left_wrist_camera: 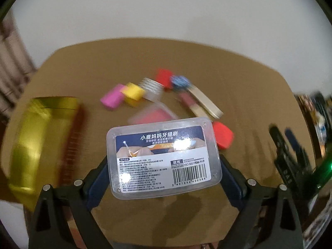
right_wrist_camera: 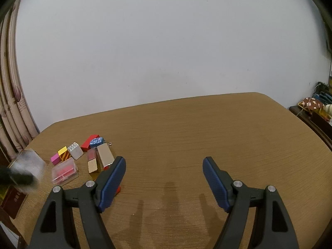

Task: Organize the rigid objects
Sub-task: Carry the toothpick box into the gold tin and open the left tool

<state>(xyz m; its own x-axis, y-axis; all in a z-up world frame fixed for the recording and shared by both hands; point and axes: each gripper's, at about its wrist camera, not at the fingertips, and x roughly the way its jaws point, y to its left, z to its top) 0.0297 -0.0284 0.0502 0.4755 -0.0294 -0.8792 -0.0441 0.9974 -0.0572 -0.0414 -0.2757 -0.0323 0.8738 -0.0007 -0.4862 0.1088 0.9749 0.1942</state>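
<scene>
Low-centre in the left wrist view, a clear plastic box (left_wrist_camera: pixel 164 157) is gripped across its long axis by the left gripper (left_wrist_camera: pixel 164 164), the gold tin (left_wrist_camera: pixel 41 137) at frame left being nearest; the right gripper (right_wrist_camera: pixel 164 178) is held wide, empty.

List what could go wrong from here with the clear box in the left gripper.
1. The left gripper grips the clear plastic box only by its short ends with jaws spread wide; smooth plastic might slip or twist out.
2. The box hangs directly above the red block and the small clear case; a drop could scatter them.
3. The left view is blurred, suggesting fast motion near the gold tin, so a bump seems possible.
</scene>
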